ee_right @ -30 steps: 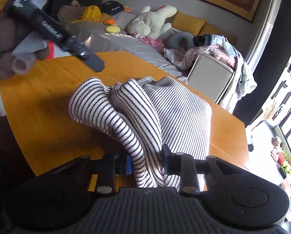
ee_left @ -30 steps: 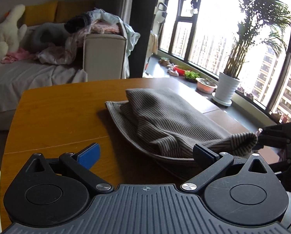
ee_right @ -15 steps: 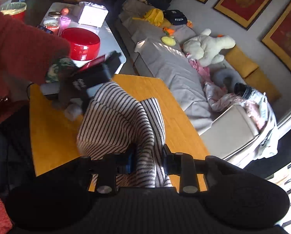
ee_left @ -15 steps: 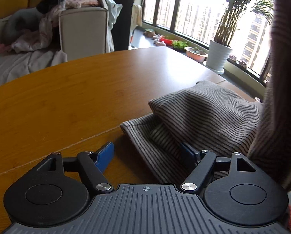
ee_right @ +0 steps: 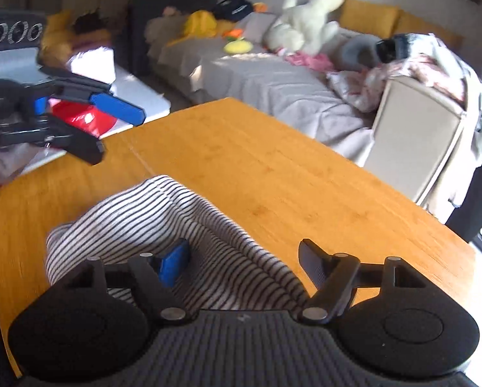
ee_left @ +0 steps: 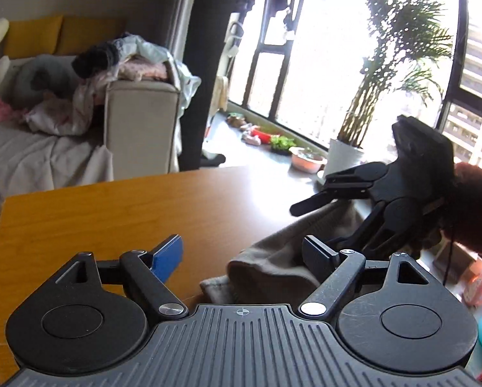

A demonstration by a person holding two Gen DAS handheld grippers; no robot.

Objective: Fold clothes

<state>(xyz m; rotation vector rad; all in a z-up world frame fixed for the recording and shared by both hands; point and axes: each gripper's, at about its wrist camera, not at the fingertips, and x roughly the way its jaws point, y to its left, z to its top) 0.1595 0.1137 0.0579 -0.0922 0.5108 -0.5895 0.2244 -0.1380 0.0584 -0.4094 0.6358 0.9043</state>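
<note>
R claw (ee_right: 244, 259) just opened, released, striped top (ee_right: 150, 216) loose betw jaws | L claw (ee_left: 241, 253) apart, holds nothing, reopened a bit, top just R of it | top bunched on surface (ee_right: 273, 167) near edge, long axis runs away-left from R claw | R nearer, regrasp likely

An orange-brown wooden bench (ee_right: 273, 167) fills the foreground. Behind it stands a long sofa under a grey cover (ee_right: 266, 80), with mustard-yellow cushions (ee_right: 366, 16) along its back, a white plush toy (ee_right: 305, 22) lying on the seat and a heap of pale crumpled laundry (ee_left: 125, 64) piled over its beige armrest (ee_left: 141, 125). By the tall dark-framed window (ee_left: 305, 58) a palm in a white pot (ee_left: 344, 154) stands on the sill, beside a pink bowl (ee_left: 307, 159). A red round tub (ee_right: 79, 116) sits on a low white table (ee_right: 137, 93).
</note>
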